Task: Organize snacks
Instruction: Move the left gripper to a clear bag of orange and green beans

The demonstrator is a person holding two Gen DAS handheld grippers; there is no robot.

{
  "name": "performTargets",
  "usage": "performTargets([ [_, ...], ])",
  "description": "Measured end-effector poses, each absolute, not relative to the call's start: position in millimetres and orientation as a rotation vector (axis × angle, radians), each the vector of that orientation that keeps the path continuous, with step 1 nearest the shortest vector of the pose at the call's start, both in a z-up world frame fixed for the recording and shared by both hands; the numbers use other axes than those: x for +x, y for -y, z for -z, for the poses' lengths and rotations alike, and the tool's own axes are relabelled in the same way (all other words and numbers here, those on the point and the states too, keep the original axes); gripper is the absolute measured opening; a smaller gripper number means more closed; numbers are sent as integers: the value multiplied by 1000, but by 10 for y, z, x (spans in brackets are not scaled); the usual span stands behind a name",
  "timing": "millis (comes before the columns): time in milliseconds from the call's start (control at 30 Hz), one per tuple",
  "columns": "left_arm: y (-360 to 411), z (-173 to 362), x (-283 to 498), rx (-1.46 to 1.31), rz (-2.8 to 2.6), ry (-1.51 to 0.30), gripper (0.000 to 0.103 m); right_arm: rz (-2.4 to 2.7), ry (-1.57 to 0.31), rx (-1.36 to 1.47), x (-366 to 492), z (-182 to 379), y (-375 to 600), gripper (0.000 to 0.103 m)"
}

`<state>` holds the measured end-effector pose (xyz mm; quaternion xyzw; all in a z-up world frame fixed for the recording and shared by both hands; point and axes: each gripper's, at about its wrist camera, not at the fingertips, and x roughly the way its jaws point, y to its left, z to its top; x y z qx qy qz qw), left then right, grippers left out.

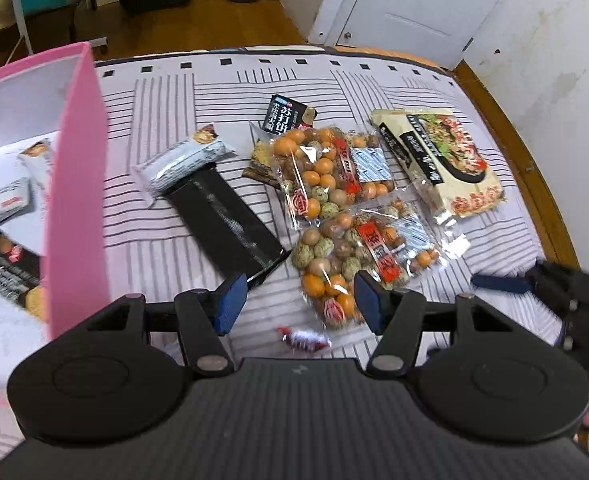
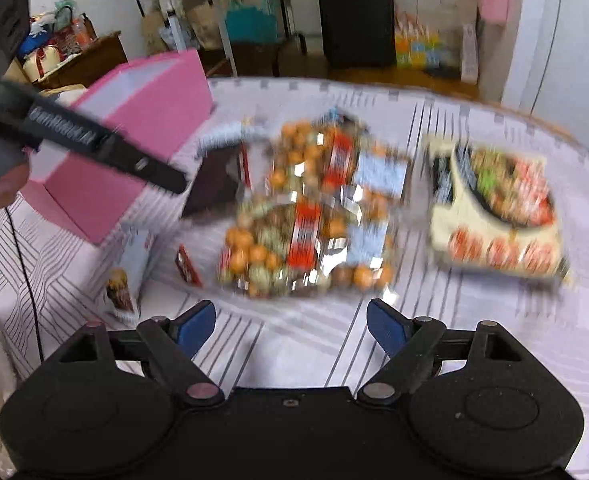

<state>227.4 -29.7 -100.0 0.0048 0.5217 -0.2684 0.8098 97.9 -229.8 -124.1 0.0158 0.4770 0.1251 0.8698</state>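
Two clear crinkly bags of orange and speckled coated nuts lie mid-frame on the striped grey-and-white bed cover [image 1: 166, 92] — the nearer nut bag [image 1: 358, 256] just ahead of the left gripper [image 1: 300, 306], the farther nut bag [image 1: 330, 168] above it. They look light but lumpy and slippery; a loose film edge or sealed end should pinch better than the bulging middle. To the right lies a flat cream pouch printed with a dish [image 1: 442, 160], probably floppy and best taken by an edge. Left of centre, a silvery biscuit pack [image 1: 182, 160] rests on a long black sleeve [image 1: 226, 220], both seemingly stiffer. A small red-and-white wrapped sweet [image 1: 304, 338] lies low in frame between the fingers, untouched. The pink open box [image 1: 76, 184] at the left edge already holds several packs.

The left gripper stands about half open, holding nothing. The right gripper [image 2: 290, 326] is spread wide and empty over bare cover — that view is badly blurred.
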Motion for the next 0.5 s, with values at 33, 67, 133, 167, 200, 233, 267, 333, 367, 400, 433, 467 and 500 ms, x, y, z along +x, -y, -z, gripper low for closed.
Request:
performTargets([
  [33,349,1042,2296,25,580,-1105,57,-269,-1016,61,979,1313,2305,86],
  [67,412,1092,2322,47,586,-1095,56,-279,-1027,91,966,1380,2307,86],
  [133,509,1166,2385,67,603,-1085,53,-305,-1032,151,965,1499,2319,86],
  [167,563,1204,2422,69,624,-1077,51,-314,-1034,166,972,1537,2305,86],
  [200,603,1236,2453,68,640,-1073,49,-323,-1033,172,994,1585,2297,86],
  [233,659,1274,2491,70,655,-1068,48,-326,-1029,171,1017,1623,2277,86],
  [267,695,1300,2518,75,661,-1064,48,-330,-1025,169,1039,1649,2264,86],
  [333,789,1371,2579,99,676,-1061,48,-344,-1020,181,1101,1711,2253,86],
  [367,827,1406,2607,111,675,-1066,48,-340,-1023,191,1141,1736,2256,86],
  [400,856,1446,2637,116,674,-1072,48,-334,-1023,197,1165,1723,2243,86],
  [433,876,1495,2670,113,676,-1089,48,-330,-1016,205,1191,1732,2252,86],
  [467,886,1543,2696,108,680,-1111,48,-326,-1011,211,1217,1726,2262,86],
  [500,875,1585,2719,83,685,-1129,48,-321,-1008,215,1232,1723,2288,86],
])
